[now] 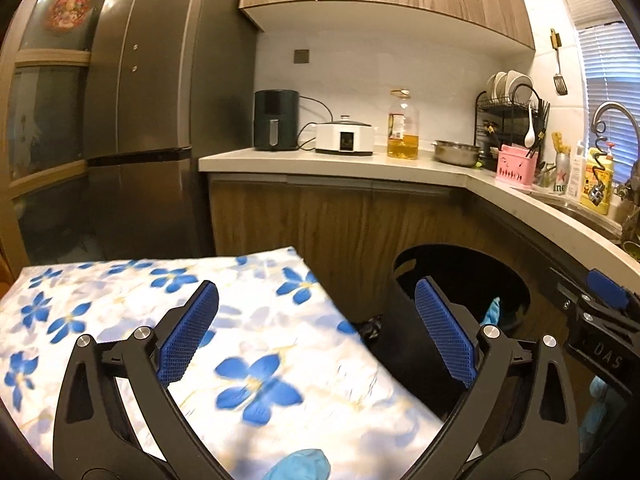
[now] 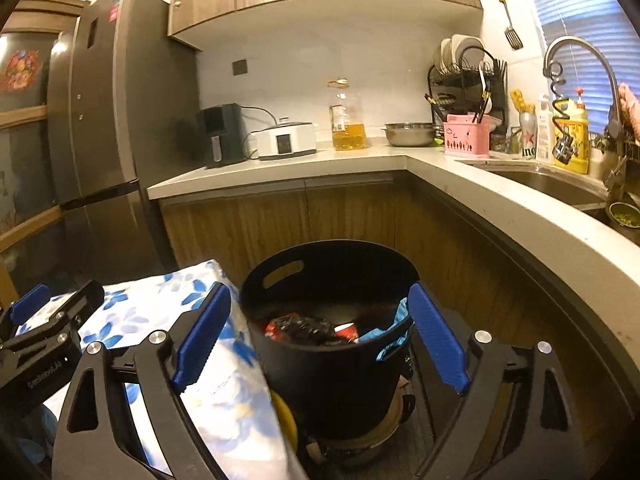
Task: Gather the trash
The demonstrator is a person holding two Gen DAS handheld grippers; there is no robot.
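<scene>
Below your wide-open, empty grippers (image 2: 320, 336), your black bin (image 2: 328, 364) holds a red wrapper (image 2: 282, 326), a can (image 2: 347, 331) and blue plastic (image 2: 394, 326).

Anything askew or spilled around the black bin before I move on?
One thing: a blue plastic piece hangs over the rim of the round black plastic bin, half in, half out. Nothing looks spilled; red and black trash sits inside.
</scene>
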